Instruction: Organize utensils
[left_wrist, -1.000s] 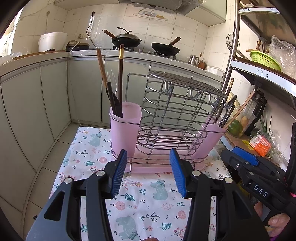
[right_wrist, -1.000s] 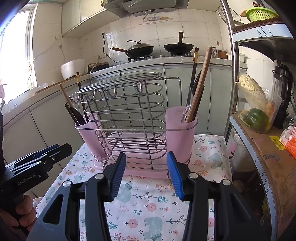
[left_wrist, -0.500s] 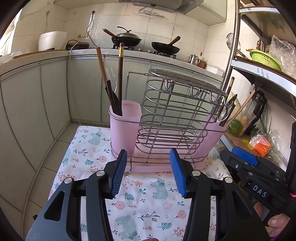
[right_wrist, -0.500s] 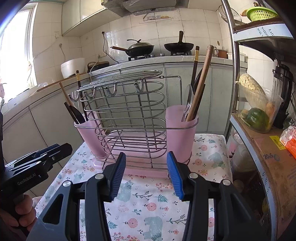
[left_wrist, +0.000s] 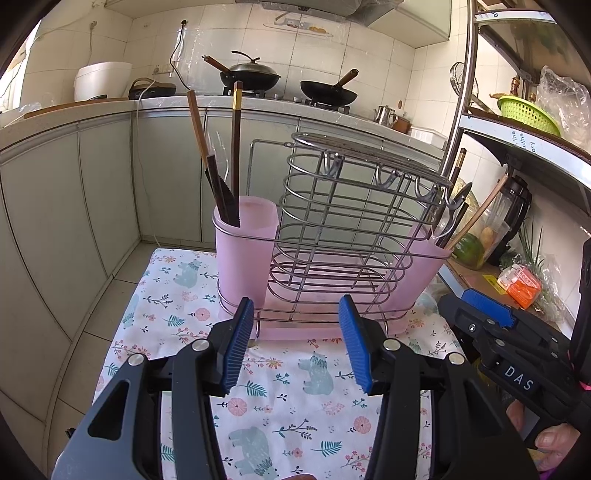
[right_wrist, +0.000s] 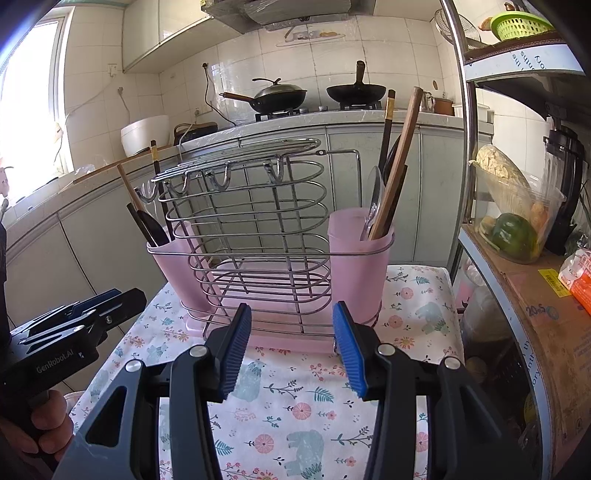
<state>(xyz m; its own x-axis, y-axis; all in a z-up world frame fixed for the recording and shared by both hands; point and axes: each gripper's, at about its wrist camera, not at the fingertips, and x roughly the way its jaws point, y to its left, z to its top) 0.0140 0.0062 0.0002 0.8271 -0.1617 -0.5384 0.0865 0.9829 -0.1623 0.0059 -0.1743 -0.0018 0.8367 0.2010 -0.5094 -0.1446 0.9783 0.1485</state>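
A wire utensil rack (left_wrist: 343, 236) with a pink tray stands on a small table with a floral cloth (left_wrist: 295, 398). Its left pink cup (left_wrist: 245, 254) holds a serrated knife, a fork and chopsticks (left_wrist: 218, 162). Its right pink cup (right_wrist: 360, 266) holds a spoon, a wooden-handled utensil and chopsticks (right_wrist: 391, 166). My left gripper (left_wrist: 295, 343) is open and empty, just in front of the rack's base. My right gripper (right_wrist: 291, 339) is open and empty, also just short of the rack. Each gripper shows at the edge of the other's view.
Grey kitchen cabinets and a counter with woks (left_wrist: 255, 75) and a rice cooker (left_wrist: 101, 79) stand behind. A metal shelf unit (right_wrist: 517, 258) with vegetables in a container, a blender and a green basket stands close on the right of the table.
Both grippers have eased back and a little up from the rack; it sits slightly lower and farther in view. Jaws stay open.
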